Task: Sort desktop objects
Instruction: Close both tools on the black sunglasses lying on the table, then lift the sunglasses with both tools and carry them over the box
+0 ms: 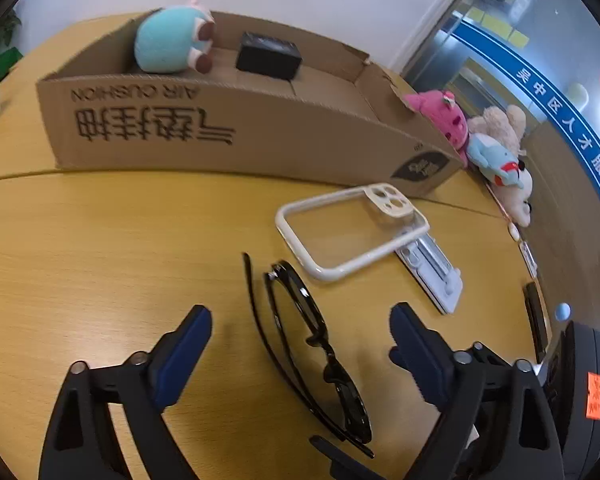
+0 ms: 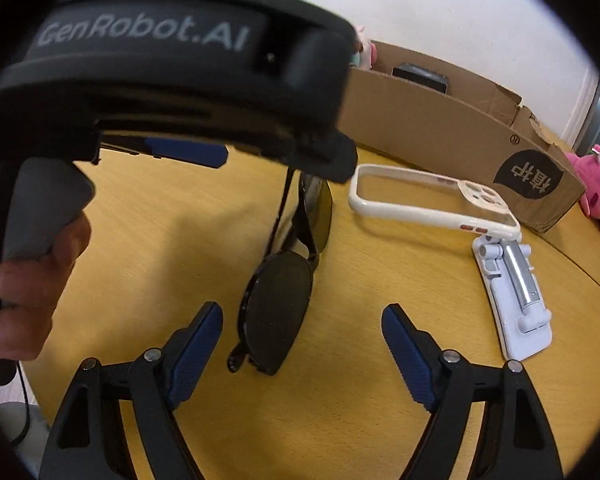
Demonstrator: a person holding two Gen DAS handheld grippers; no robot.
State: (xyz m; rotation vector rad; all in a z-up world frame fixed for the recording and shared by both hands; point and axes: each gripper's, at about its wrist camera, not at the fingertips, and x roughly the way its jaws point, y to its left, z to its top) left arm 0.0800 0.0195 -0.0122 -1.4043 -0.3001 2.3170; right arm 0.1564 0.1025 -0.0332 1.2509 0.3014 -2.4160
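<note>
Black sunglasses (image 1: 320,344) lie folded on the wooden table (image 1: 100,248). My left gripper (image 1: 300,320) hangs over them, open, a blue pad on either side and neither touching the frame. In the right wrist view the sunglasses (image 2: 280,296) lie between the pads of my right gripper (image 2: 302,320), which is open too and clear of the lens. A cream phone case (image 1: 352,228) rests partly on a white folding phone stand (image 1: 432,268) just beyond. The body of the left gripper (image 2: 180,68), held by a hand (image 2: 36,280), fills the upper left of the right wrist view.
A long cardboard box (image 1: 228,128) stands across the back of the table, with a teal plush toy (image 1: 168,40) and a small black box (image 1: 268,56) inside. Pink, beige and blue plush toys (image 1: 492,140) lie at its right end. A glass wall is at the right.
</note>
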